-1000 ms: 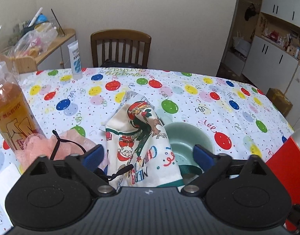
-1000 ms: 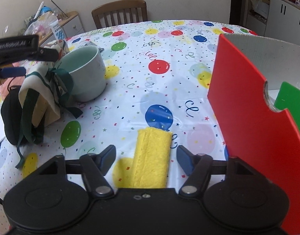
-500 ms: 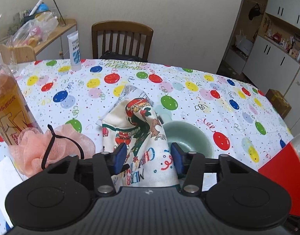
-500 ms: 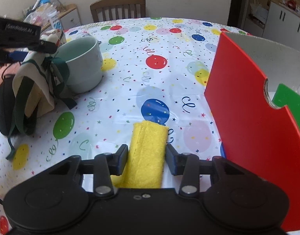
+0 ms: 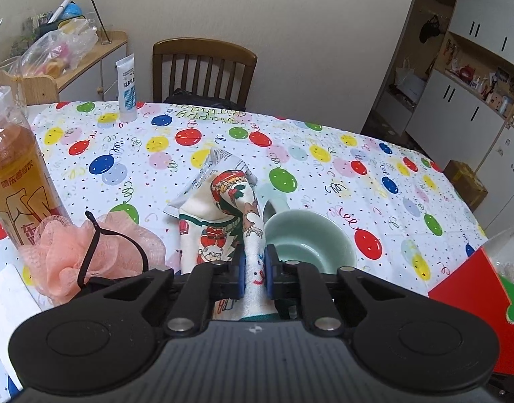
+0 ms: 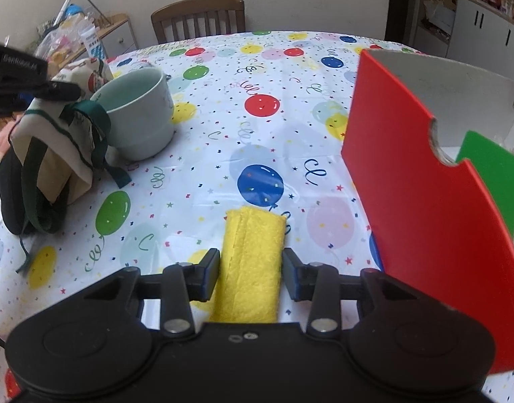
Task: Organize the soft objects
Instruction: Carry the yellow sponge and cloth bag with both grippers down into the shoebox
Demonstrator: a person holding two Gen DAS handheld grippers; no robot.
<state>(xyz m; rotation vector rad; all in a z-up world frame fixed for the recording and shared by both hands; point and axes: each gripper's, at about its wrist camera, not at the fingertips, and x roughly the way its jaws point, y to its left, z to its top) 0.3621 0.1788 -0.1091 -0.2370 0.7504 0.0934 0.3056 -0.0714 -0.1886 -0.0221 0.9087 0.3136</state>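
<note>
Cloth bag: cream Christmas-print drawstring fabric bag (image 5: pixel 223 221) at table centre, touching the pale green ceramic mug (image 5: pixel 310 238) at its 3 o'clock; left gripper (image 5: pixel 253 270) clamped on a pinch of it
Towel: folded yellow terry cloth (image 6: pixel 252 262) flat between right gripper (image 6: pixel 251 275) pads, squeezing its sides
Technique: likely lift both slowly; keep drawstrings clear of mug; carry toward red cardboard box (image 6: pixel 421 181) at 2 o'clock
Surface: balloon-print plastic tablecloth (image 6: pixel 263 77); wooden chair (image 5: pixel 203 67) at 12 o'clock
</note>
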